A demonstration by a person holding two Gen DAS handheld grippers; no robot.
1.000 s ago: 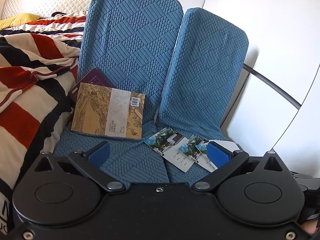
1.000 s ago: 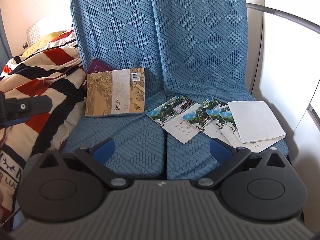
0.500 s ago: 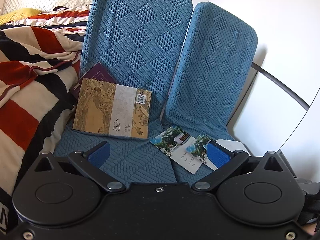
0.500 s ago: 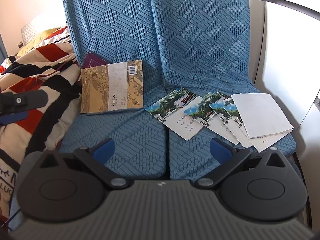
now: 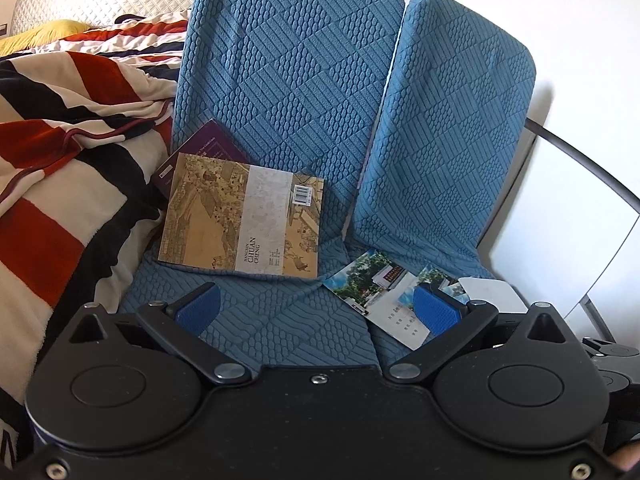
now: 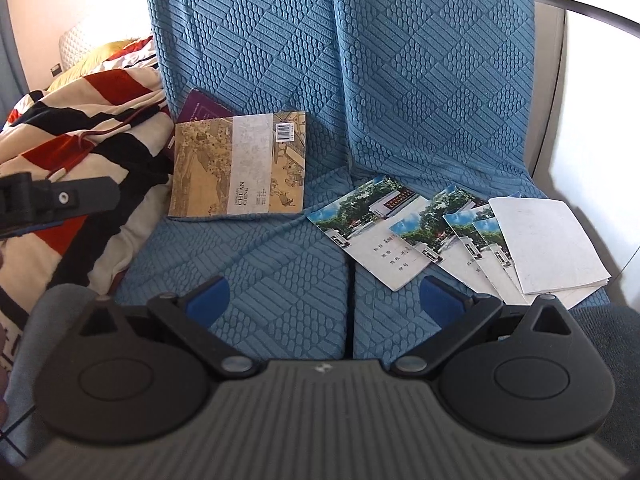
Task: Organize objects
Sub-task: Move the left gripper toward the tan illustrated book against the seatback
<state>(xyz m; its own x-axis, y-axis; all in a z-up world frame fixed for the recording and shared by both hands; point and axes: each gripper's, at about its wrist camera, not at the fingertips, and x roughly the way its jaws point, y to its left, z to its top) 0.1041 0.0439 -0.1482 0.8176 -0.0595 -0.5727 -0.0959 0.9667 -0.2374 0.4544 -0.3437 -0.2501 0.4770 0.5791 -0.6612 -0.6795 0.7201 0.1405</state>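
Note:
A tan book (image 5: 244,220) (image 6: 240,168) leans on the left blue seat over a purple book (image 5: 204,144) (image 6: 200,108). Several photo-cover notebooks (image 6: 384,228) (image 5: 376,288) fan across the right seat, topped at the right by a white booklet (image 6: 548,244) (image 5: 492,292). My left gripper (image 5: 316,308) is open and empty, low in front of the tan book. My right gripper (image 6: 326,300) is also open and empty, hovering over the front of the seats near the notebooks. The left gripper's body (image 6: 56,200) shows at the left of the right wrist view.
A striped red, black and cream blanket (image 5: 60,168) (image 6: 80,128) lies on the bed left of the seats. A dark curved metal rail (image 5: 588,160) (image 6: 592,12) and a white wall border the right side. Blue seat cushions (image 6: 240,272) are bare in front.
Both grippers have moved forward and closer to the seats; the books and notebooks look larger. The left view has shifted left toward the tan book. Nothing was taken hold of.

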